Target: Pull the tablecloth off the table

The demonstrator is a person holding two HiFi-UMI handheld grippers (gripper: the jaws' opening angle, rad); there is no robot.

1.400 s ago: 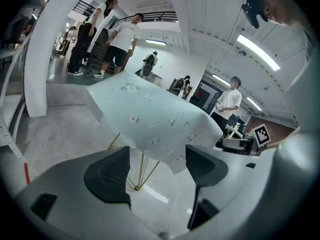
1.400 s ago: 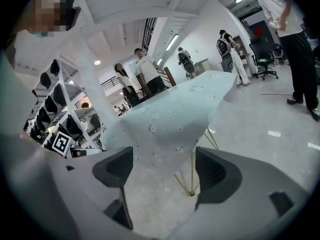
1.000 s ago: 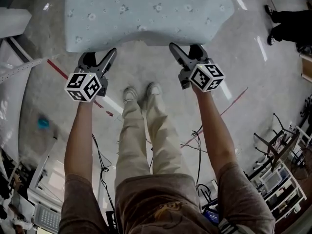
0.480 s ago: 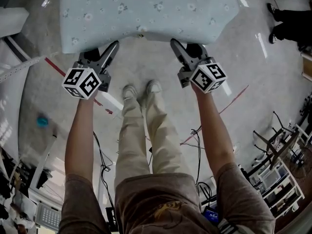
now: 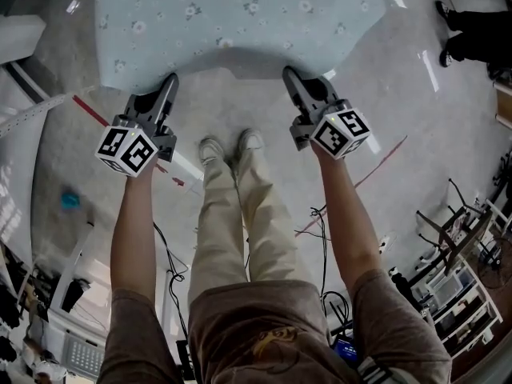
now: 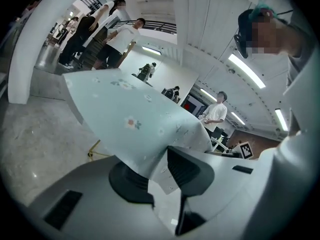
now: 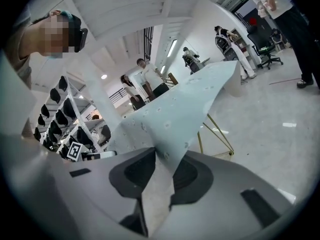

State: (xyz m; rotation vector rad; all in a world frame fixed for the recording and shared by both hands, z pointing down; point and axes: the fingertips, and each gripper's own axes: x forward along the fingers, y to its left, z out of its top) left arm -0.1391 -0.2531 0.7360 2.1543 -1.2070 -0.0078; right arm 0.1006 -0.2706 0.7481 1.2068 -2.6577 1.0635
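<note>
A pale blue tablecloth (image 5: 240, 14) with small flower prints covers the table at the top of the head view, its near hem hanging toward me. My left gripper (image 5: 168, 80) is at the hem's left part and my right gripper (image 5: 290, 74) at its right part. Both sets of jaws are closing with the cloth between them. In the left gripper view the cloth (image 6: 125, 114) runs down between the dark pads of the left gripper (image 6: 160, 166) and looks pinched. The right gripper view shows the same: a fold of cloth (image 7: 185, 109) squeezed in the right gripper (image 7: 162, 171).
My feet (image 5: 228, 146) stand on the grey floor just short of the table. Cables (image 5: 320, 230) and red tape (image 5: 96, 114) lie on the floor. A person's legs (image 5: 472, 38) show at the top right and racks (image 5: 456, 270) at the lower right. Thin gold table legs (image 7: 215, 134) show under the cloth.
Both grippers stood wide open around the hem a second ago; now their jaws have come together on the cloth. The left gripper has shifted slightly left.
</note>
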